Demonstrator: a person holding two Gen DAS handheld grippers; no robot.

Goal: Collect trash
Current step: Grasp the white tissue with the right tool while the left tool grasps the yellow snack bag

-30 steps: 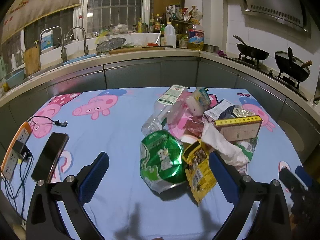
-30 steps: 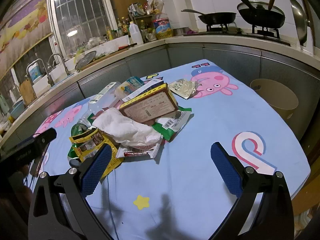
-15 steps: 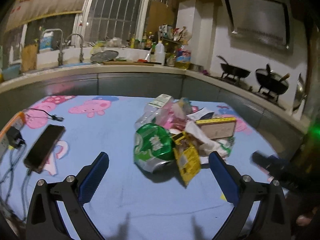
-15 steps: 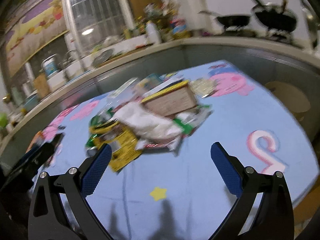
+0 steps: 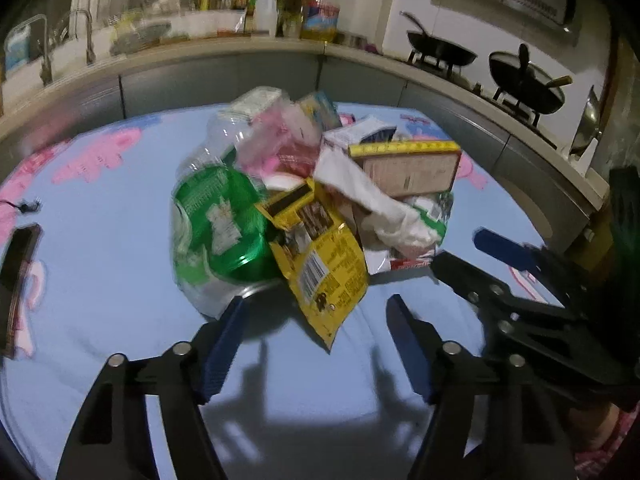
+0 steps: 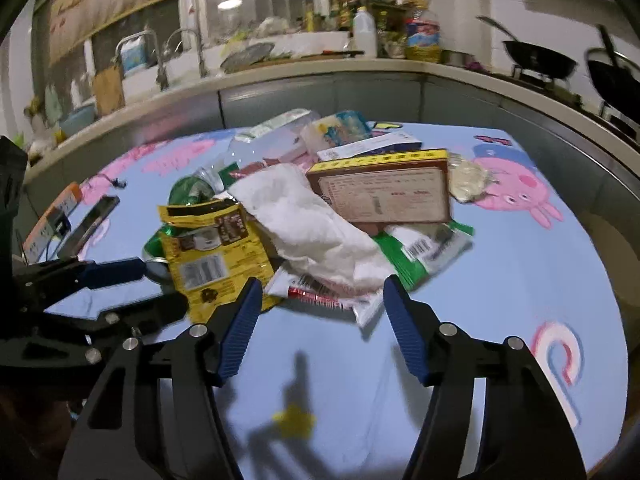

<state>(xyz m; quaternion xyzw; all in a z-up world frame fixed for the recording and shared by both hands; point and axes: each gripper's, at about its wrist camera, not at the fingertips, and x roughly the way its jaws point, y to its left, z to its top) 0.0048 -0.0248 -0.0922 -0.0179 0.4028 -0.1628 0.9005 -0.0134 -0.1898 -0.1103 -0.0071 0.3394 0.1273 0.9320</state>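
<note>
While both jaws have just been closing and stand spread on nothing, left gripper (image 5: 316, 320) and right gripper (image 6: 320, 300) face crinkled yellow pouch (image 5: 320, 248), white tissue (image 6: 312, 224) and flat cardboard box (image 6: 384, 192) mid-table (image 6: 520, 288).

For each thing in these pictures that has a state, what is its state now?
left gripper: jaws just closing, nothing between them
right gripper: jaws just closing, nothing gripped
green bag: crumpled
yellow packet: torn open, flat
white tissue: crumpled
brown box: closed
</note>
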